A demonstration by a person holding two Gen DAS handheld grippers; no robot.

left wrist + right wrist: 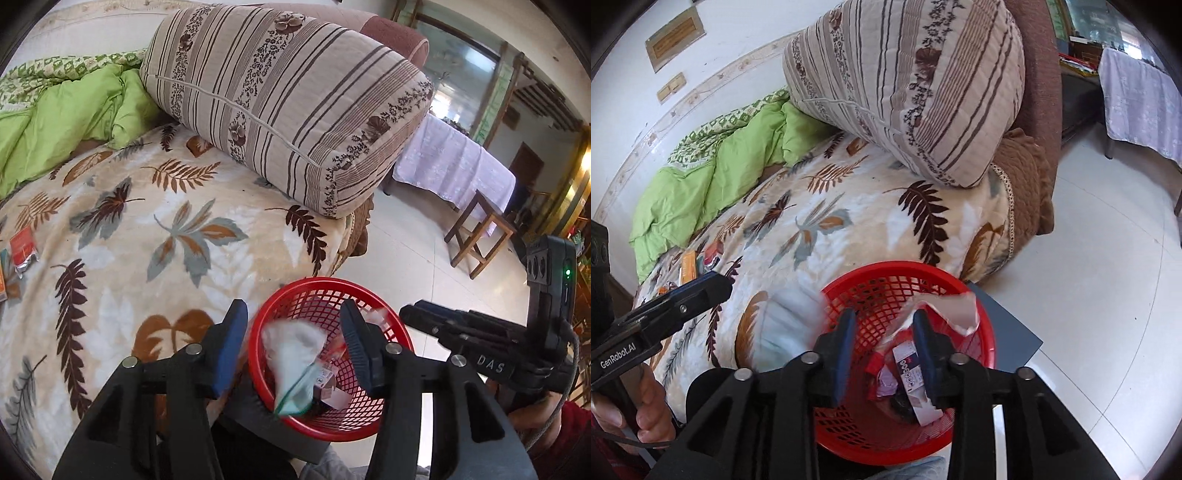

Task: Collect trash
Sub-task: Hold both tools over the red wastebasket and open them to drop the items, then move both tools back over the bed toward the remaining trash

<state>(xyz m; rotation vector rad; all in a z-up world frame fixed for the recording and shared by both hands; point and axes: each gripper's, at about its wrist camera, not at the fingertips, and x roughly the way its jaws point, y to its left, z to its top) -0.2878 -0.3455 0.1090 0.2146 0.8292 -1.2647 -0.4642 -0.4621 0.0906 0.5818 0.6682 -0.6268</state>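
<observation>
Bed with a leaf-print blanket [155,236] fills most of both views; striped bolster pillow [295,110] at upper centre, green quilt [62,122] upper left, white tiled floor [406,240] at right.

Red mesh basket [399,332] sits at bottom centre of both views, by the bed edge. Inside: a red and white printed wrapper [908,363], red scraps, other bits too jumbled to identify.

Left gripper [291,343] hangs over the basket, jaws partly open. A white wad with a teal-edged piece [295,365], motion-blurred, sits in the gap between the fingers [231,347], touching neither pad as far as I can tell. Airborne or resting in the basket: can't tell.

Right gripper [884,350] is also over the basket, jaws partly open. A clear crinkled plastic wrapper [955,308] lies against its right-hand finger, draped over the basket rim; not pinched between the 2 pads.

More trash on the blanket: red packet [23,251] at the left edge of the left view, orange pack [689,267] mid-left in the right view, partly hidden behind the other gripper.

Basket base is cut off by the gripper bodies.
</observation>
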